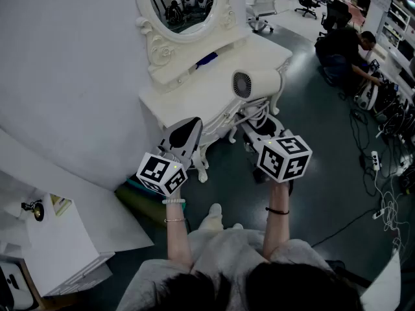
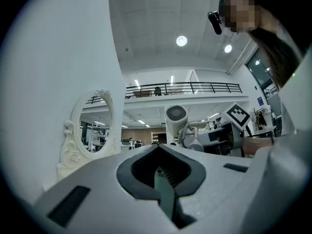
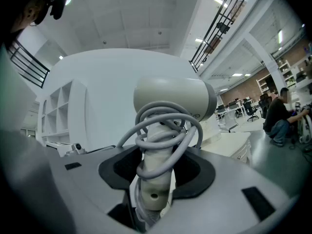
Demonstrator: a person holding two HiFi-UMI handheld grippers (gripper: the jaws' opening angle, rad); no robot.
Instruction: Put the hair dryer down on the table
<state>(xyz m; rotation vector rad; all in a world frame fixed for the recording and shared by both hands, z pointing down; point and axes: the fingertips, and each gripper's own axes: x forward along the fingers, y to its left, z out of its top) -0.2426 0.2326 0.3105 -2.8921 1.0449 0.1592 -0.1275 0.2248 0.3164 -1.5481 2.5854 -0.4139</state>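
The cream hair dryer [image 1: 256, 83] hangs upright over the front right part of the white dressing table [image 1: 194, 96], its grille toward me. My right gripper [image 1: 258, 127] is shut on its handle, which has the grey cord wound round it. In the right gripper view the handle [image 3: 155, 179] stands between the jaws and the dryer body [image 3: 175, 99] is above them. My left gripper [image 1: 185, 133] is held at the table's front left corner, shut and with nothing in it [image 2: 163, 182]. From the left gripper view the hair dryer [image 2: 176, 121] shows to the right of the mirror.
An oval ornate mirror [image 1: 178, 5] stands at the back of the table against a curved white wall. A person [image 1: 347, 50] crouches at the far right among office chairs. Cables [image 1: 382, 173] lie on the floor on the right. A white shelf unit [image 1: 58, 238] stands at the lower left.
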